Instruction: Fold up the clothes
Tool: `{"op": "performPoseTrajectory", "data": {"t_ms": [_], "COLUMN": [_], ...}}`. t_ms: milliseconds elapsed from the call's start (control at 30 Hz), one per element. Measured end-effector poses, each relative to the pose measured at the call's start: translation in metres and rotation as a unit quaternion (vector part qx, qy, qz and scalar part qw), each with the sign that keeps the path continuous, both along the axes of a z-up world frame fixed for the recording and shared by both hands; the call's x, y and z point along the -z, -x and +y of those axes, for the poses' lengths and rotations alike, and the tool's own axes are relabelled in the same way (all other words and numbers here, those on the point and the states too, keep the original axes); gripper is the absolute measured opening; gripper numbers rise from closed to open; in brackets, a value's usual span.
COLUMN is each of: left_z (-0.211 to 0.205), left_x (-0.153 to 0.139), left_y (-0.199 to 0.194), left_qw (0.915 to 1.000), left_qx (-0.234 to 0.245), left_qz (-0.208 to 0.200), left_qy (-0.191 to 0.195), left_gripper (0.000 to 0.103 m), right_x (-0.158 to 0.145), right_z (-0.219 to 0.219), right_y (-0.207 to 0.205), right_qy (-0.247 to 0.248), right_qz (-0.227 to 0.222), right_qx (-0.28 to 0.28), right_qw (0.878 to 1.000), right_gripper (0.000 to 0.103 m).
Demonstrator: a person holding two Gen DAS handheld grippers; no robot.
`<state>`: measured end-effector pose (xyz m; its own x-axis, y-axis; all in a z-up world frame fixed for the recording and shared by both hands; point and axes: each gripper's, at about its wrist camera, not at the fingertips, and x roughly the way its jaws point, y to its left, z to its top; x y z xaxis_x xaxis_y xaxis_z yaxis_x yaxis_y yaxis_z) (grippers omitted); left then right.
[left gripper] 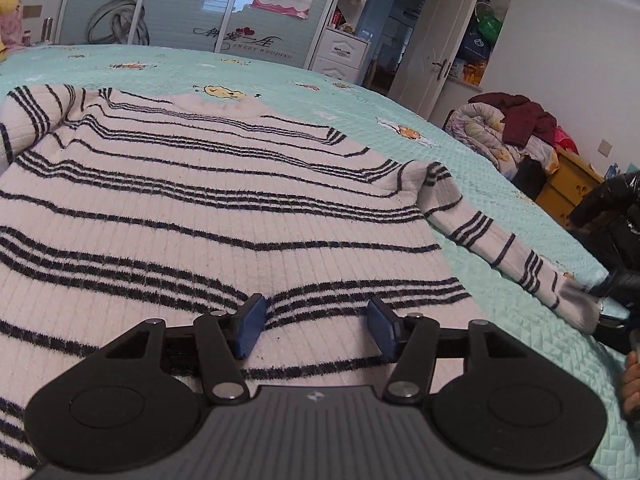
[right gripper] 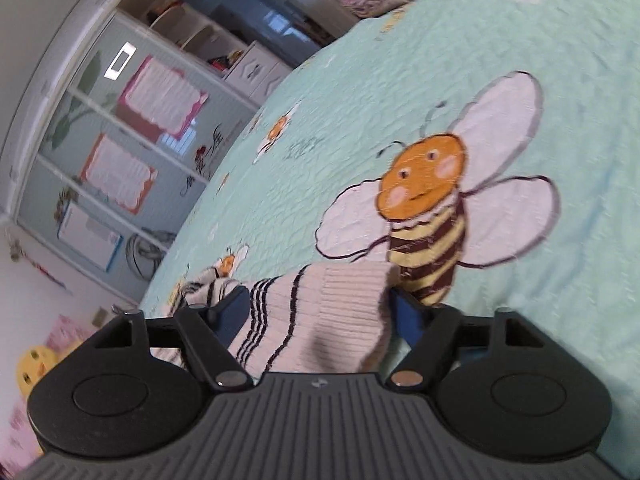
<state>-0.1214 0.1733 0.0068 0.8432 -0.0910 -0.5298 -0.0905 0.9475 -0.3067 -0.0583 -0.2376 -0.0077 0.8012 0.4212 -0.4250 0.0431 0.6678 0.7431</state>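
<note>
A white sweater with dark stripes (left gripper: 200,208) lies flat on the mint bee-print bedspread (left gripper: 500,184), neck end far from me. My left gripper (left gripper: 316,322) sits low over the sweater's near part, its blue pads (left gripper: 250,328) apart with flat knit between them, gripping nothing. The sweater's right sleeve (left gripper: 500,248) runs out to the right. In the right wrist view my right gripper (right gripper: 320,312) has the sleeve cuff (right gripper: 332,304) filling the gap, and both pads press on it. The view is rolled to one side.
A person's black jacket sleeve (left gripper: 612,216) and hand (left gripper: 632,376) are at the bed's right edge. Beyond it stand a wooden cabinet (left gripper: 568,188) with piled bedding (left gripper: 500,132), a white door (left gripper: 440,40) and a wardrobe (left gripper: 180,8).
</note>
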Motion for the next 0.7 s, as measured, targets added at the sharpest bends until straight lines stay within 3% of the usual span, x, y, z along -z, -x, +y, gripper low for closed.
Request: {"op": "performPoseTrajectory", "data": {"t_ms": [33,67,200,300,433,567,700], "left_z": [0.001,0.002,0.004,0.005,0.009,0.010,0.011], "left_x": [0.000,0.000,0.000,0.000,0.001,0.001,0.001], "left_y": [0.000,0.001,0.001,0.002,0.002,0.002,0.003], "left_qw": [1.0000,1.0000,0.9999,0.9998,0.9994,0.9993,0.9992], "left_qx": [0.000,0.000,-0.001,-0.001,-0.002,-0.002,-0.002], "left_qz": [-0.001,-0.002,-0.003,-0.005,-0.008,-0.008,-0.009], "left_qy": [0.005,0.009,0.016,0.020,0.034,0.037,0.039], "left_gripper": [0.060,0.060,0.060,0.060,0.060,0.060,0.060], "right_x": [0.004,0.007,-0.019,-0.043,-0.030,-0.012,-0.013], "right_z": [0.001,0.004,-0.007,-0.035,-0.069,-0.062,-0.062], "right_y": [-0.005,-0.009,0.011,0.023,0.002,-0.022,-0.022], "right_qy": [-0.005,-0.013,0.029,0.076,0.056,0.126,0.153], "right_qz": [0.007,0.017,-0.036,-0.067,-0.023,0.015,0.006], "right_qx": [-0.013,-0.023,0.014,0.076,0.059,0.037,0.040], "right_qw": [1.000,1.000,0.999,0.992,0.996,0.991,0.987], "right_gripper": [0.008,0.005,0.005,0.005,0.005,0.006,0.007]}}
